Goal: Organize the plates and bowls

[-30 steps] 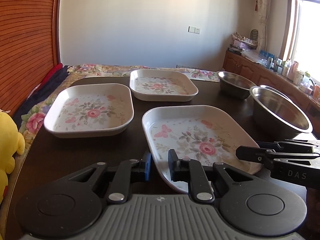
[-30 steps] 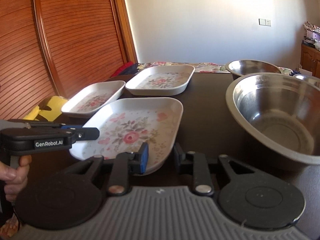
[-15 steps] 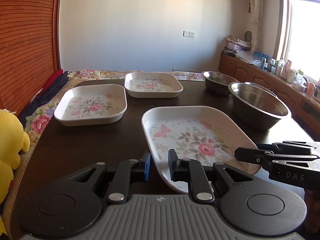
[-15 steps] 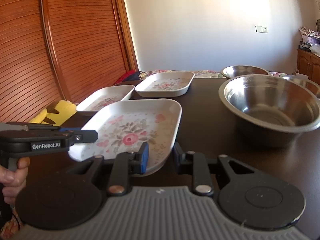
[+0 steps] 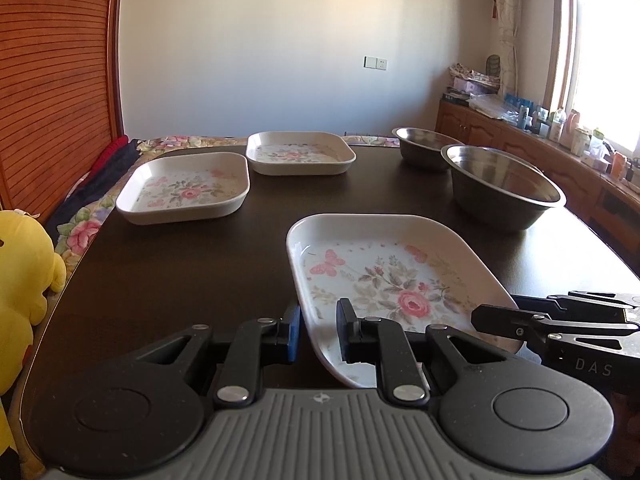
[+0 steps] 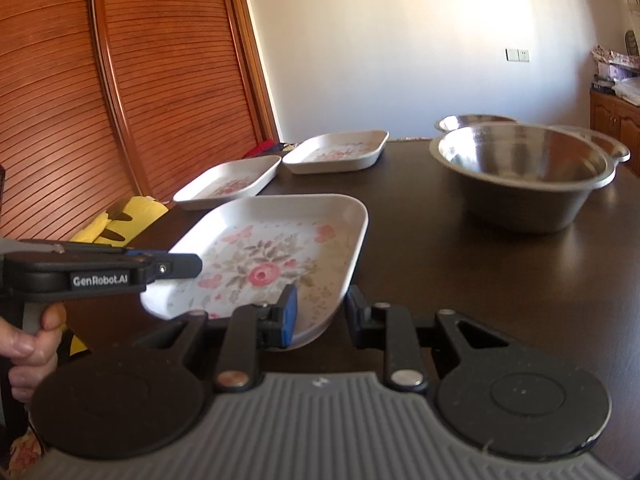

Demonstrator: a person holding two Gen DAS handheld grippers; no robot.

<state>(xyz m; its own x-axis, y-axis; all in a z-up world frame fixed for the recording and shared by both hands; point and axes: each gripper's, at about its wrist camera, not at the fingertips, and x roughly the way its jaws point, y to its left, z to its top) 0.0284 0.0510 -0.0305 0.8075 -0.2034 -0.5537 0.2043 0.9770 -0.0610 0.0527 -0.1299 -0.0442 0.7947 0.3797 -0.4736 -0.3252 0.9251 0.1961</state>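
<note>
Dark brown wood forms the table [image 5: 192, 264], which carries two floral plates at the far left [image 5: 184, 186] [image 5: 300, 153] and two steel bowls at the far right, a large one [image 5: 502, 188] in front of a smaller one [image 5: 424, 148]. Ribbed orange-brown panelling [image 6: 80, 80] lines the left wall; a white switch plate [image 5: 375, 63] sits on the pale rear wall; a cluttered wooden sideboard [image 5: 560, 148] runs beneath the window. A yellow plush toy [image 5: 24, 276] sits against the table's left edge.

Legible writing: "GenRobot.AI" on the left tool body in the right wrist view; "DAS" on the right tool body in the left wrist view.

The nearest floral plate [image 5: 392, 280] is held at its near end from both sides. The left gripper [image 5: 318, 330] straddles the plate's near left rim, one finger outside, one inside. The right gripper [image 6: 322, 312] straddles the near right rim likewise. Whether either clamps the rim firmly cannot be told. A bare hand [image 6: 28, 340] grasps the left tool's handle.
</note>
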